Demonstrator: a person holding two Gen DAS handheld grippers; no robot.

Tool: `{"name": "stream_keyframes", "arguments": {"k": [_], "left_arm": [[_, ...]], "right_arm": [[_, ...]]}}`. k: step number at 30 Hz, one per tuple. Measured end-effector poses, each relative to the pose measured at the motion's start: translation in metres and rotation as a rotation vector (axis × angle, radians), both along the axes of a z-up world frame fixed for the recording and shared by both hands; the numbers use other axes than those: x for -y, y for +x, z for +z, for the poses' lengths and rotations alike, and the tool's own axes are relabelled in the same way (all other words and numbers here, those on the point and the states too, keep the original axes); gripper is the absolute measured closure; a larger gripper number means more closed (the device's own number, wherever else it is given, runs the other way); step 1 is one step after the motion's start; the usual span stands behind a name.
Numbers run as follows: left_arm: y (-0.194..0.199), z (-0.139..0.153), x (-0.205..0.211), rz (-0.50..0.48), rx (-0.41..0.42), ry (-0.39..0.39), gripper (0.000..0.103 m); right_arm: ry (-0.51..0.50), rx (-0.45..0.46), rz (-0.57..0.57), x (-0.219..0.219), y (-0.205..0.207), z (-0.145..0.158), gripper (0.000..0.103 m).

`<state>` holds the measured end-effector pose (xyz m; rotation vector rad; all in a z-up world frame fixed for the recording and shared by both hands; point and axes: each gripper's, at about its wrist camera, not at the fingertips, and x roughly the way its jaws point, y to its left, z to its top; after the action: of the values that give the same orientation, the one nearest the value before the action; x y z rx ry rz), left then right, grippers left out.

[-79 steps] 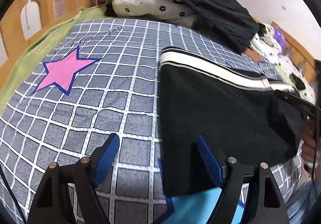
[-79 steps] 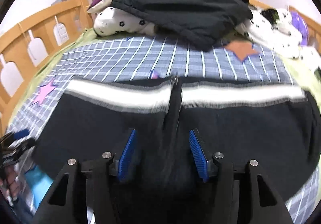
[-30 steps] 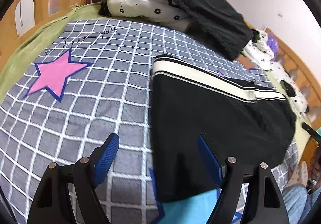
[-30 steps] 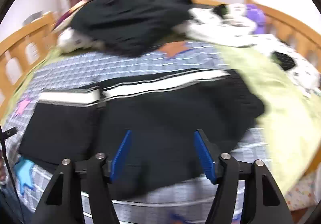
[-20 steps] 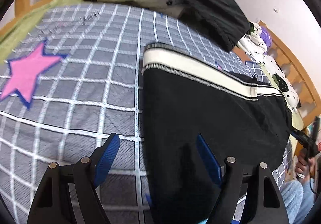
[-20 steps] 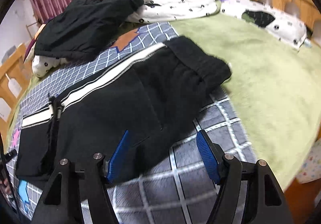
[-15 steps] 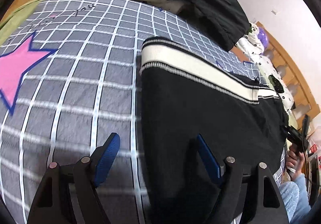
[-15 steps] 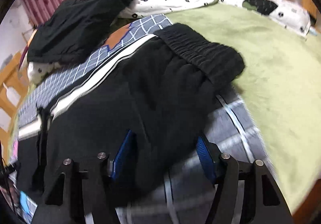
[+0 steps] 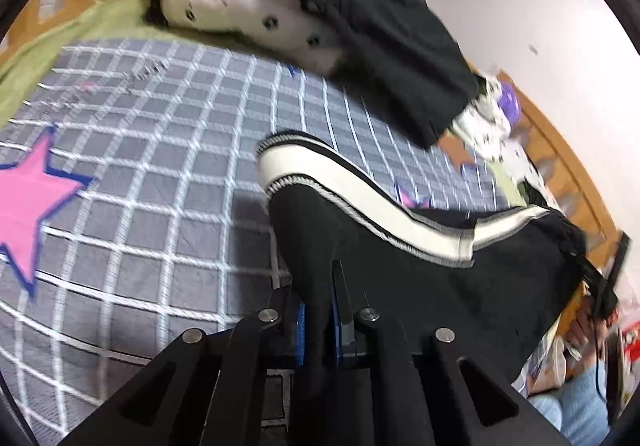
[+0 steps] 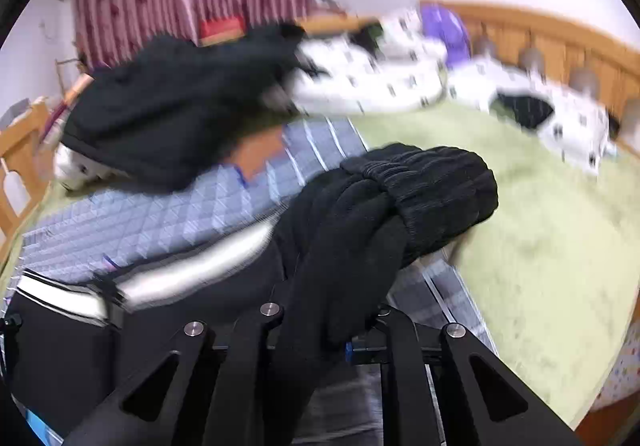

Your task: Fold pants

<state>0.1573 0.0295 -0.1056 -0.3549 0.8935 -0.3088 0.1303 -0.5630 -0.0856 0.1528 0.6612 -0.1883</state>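
Black pants (image 9: 420,274) with a white side stripe lie across the grey checked bedsheet (image 9: 160,174). My left gripper (image 9: 320,310) is shut on the pants' near edge at the hem end, and the cloth rises between its blue pads. In the right wrist view the elastic waistband end of the pants (image 10: 420,186) is bunched up and lifted off the bed. My right gripper (image 10: 328,322) is closing on it, with black fabric squeezed between its fingers. The right gripper (image 9: 604,286) also shows at the far end of the pants in the left wrist view, held by a hand.
A black garment (image 9: 380,30) is draped over white spotted pillows (image 9: 248,2) at the head of the bed. A green blanket (image 10: 540,246) covers the bed's right side. A wooden rail (image 10: 560,38) runs behind it. A pink star (image 9: 24,206) marks the sheet.
Both grippers moved in onto the pants and went from wide open to closed on the cloth. The hem end and the waistband end are now lifted and bunched.
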Motion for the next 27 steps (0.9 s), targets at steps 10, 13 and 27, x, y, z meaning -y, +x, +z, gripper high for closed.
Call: {"name": "stream_keyframes", "arguments": {"k": [10, 13, 27], "left_arm": [[-0.028, 0.051, -0.089, 0.140, 0.081, 0.084, 0.093], [-0.034, 0.052, -0.125, 0.193, 0.071, 0.190, 0.093], [-0.032, -0.001, -0.164, 0.324, -0.111, 0.334, 0.036]], "right_arm": [[-0.020, 0.198, 0.238, -0.129, -0.020, 0.095, 0.091], [0.050, 0.191, 0.314, -0.156, -0.015, 0.085, 0.091], [0.030, -0.429, 0.238, -0.102, -0.033, -0.058, 0.061]]}}
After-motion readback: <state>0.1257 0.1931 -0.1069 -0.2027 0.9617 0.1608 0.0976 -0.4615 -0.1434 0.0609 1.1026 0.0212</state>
